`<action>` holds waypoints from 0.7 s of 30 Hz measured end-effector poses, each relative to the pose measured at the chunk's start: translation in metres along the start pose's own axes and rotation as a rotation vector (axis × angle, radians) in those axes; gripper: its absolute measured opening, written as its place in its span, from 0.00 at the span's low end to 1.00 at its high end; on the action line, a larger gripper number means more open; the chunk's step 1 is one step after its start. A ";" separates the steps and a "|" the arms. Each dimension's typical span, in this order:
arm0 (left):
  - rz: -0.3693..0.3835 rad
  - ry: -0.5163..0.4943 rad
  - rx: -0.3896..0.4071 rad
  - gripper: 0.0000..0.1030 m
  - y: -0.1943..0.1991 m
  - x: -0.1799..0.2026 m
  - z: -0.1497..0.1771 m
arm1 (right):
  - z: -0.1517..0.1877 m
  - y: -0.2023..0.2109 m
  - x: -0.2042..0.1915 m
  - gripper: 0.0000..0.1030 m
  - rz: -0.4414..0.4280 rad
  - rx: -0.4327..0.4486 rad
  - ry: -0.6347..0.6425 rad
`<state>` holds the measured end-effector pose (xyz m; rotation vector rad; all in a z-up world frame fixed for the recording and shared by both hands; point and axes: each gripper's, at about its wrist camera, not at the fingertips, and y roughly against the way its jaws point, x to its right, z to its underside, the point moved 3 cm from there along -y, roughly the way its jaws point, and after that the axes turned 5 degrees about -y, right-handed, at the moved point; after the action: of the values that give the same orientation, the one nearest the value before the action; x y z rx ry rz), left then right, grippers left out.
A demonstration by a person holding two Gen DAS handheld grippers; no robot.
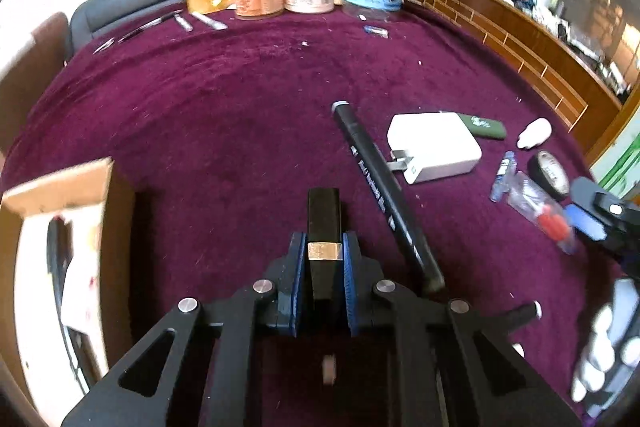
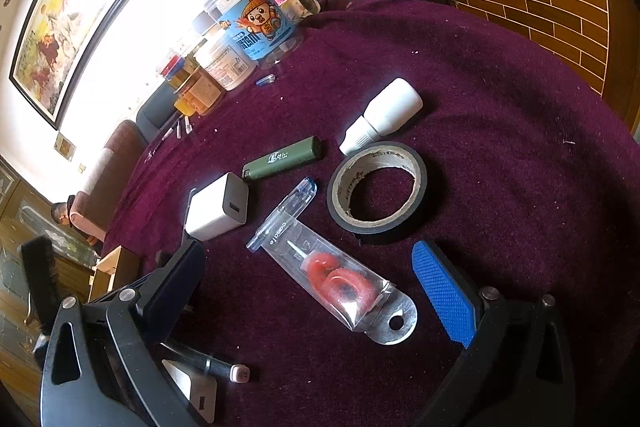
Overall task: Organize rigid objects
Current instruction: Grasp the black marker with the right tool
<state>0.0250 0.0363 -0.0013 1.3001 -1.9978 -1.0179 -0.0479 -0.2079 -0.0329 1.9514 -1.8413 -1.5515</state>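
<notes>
Claws at work over a purple worktop [image 1: 224, 95]: left claw [image 1: 324, 253] pinches a black lipstick tube [image 1: 323, 223]; right claw [image 2: 320, 275] gapes around a clear packet [image 2: 328, 279].

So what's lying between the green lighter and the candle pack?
A clear blue pen lies between the lighter and the candle pack, touching the pack's top. The right wrist view shows it best.

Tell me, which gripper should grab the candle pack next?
Probably the right gripper: it is open, with the clear candle pack lying between its fingers. The left gripper is already shut on a black bar.
</notes>
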 end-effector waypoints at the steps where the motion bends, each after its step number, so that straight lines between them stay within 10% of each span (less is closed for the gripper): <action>1: 0.025 0.023 0.009 0.13 0.007 -0.003 0.004 | 0.000 0.000 0.000 1.00 0.003 0.000 0.003; 10: 0.256 0.224 0.196 0.14 0.108 -0.035 0.055 | 0.006 -0.004 -0.020 1.00 0.027 -0.099 0.115; 21: 0.290 0.335 0.264 0.14 0.142 -0.082 0.100 | 0.043 -0.045 -0.125 0.86 0.082 -0.255 0.459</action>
<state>-0.0925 0.1768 0.0554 1.1723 -2.0237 -0.3829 -0.0175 -0.0743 -0.0067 1.8858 -1.4417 -1.1243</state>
